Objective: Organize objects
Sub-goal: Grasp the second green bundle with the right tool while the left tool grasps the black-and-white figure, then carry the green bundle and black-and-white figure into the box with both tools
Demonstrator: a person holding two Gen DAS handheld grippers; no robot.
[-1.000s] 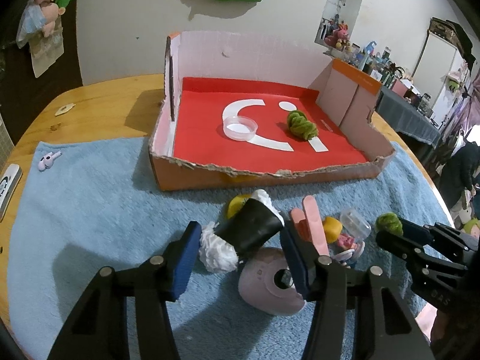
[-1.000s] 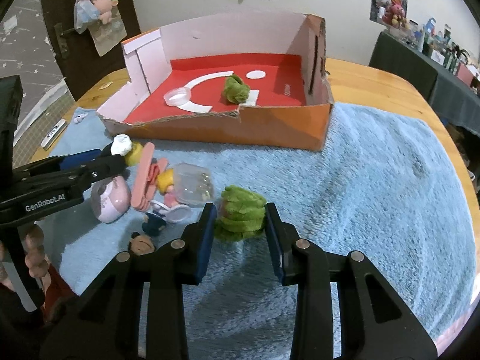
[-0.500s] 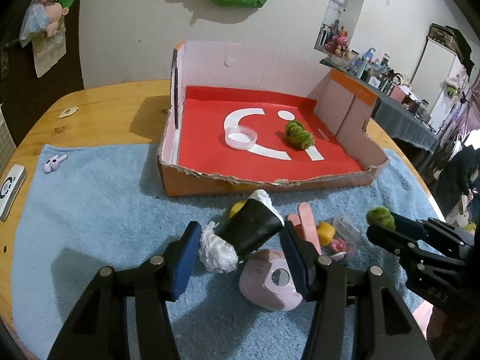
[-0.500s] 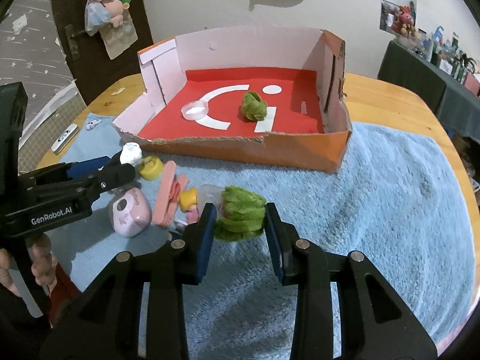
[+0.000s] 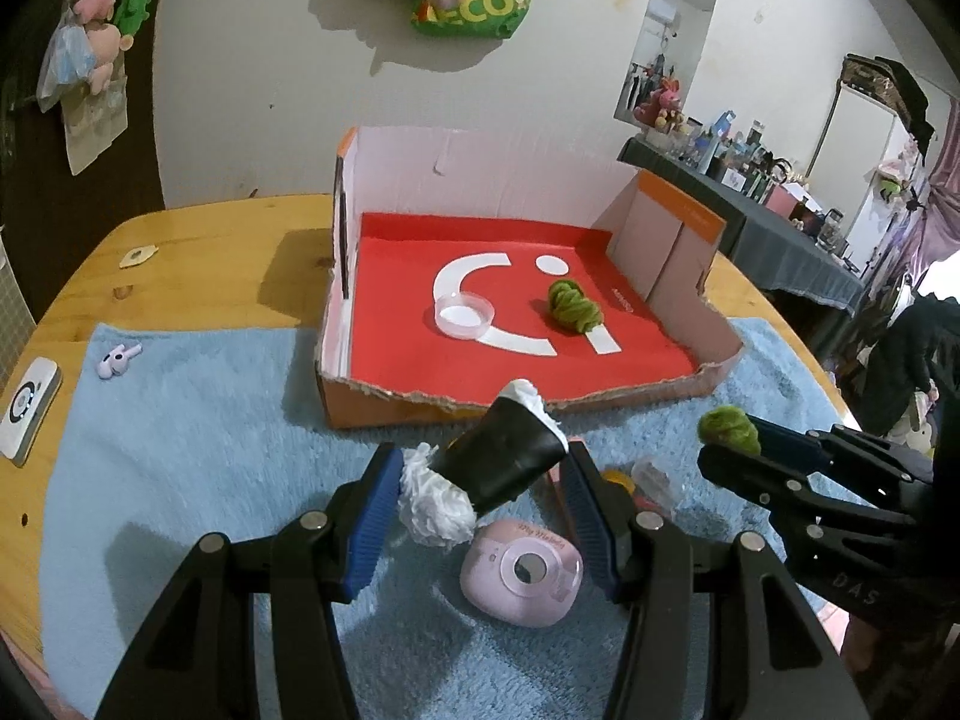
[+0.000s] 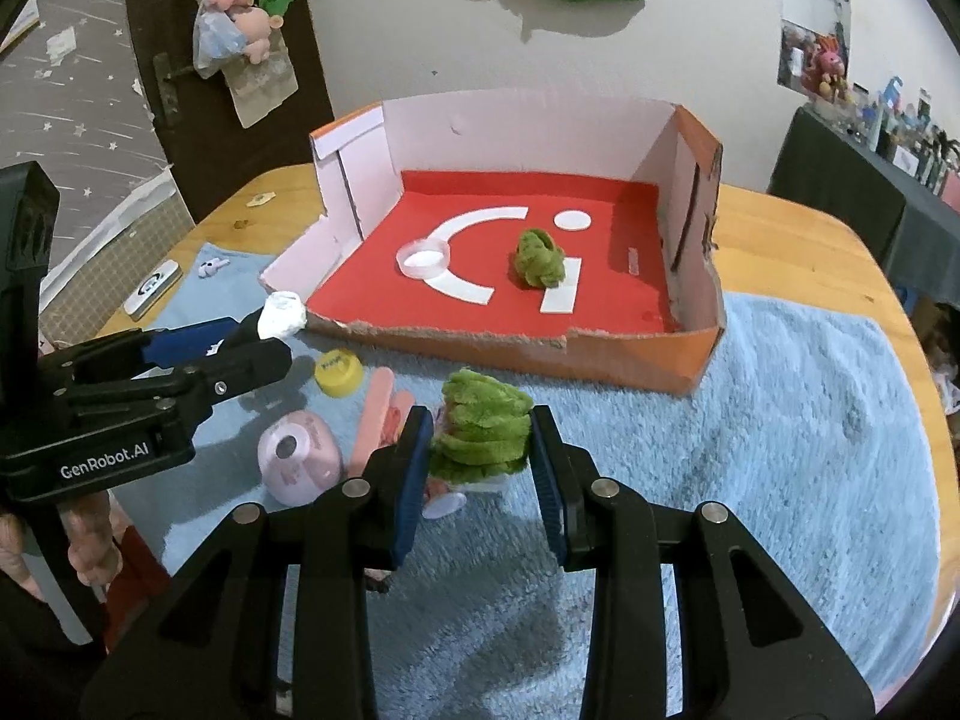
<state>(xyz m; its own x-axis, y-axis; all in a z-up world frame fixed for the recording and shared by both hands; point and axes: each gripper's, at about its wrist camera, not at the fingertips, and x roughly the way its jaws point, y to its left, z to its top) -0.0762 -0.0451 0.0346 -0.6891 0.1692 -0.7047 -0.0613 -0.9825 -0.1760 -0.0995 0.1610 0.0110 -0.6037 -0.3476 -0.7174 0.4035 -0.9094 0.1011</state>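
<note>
My left gripper (image 5: 480, 474) is shut on a black tube with white fluffy ends (image 5: 498, 468), held tilted above the blue towel (image 5: 180, 450) in front of the cardboard box (image 5: 384, 405). My right gripper (image 6: 480, 450) is shut on a green fuzzy scrunchie (image 6: 483, 432), also lifted off the towel; it shows in the left wrist view (image 5: 729, 429). The box's red floor (image 6: 600, 300) holds a clear round lid (image 6: 423, 258) and another green scrunchie (image 6: 540, 258).
On the towel lie a pink round case (image 5: 522, 579), a yellow cap (image 6: 339, 372), pink sticks (image 6: 375, 420) and small plastic bits. An earbud (image 5: 117, 360) and a white device (image 5: 27, 408) lie at the left on the wooden table (image 5: 180, 240).
Both grippers have risen and moved toward the box, each carrying its object. The pile on the towel now sits lower and nearer in both views.
</note>
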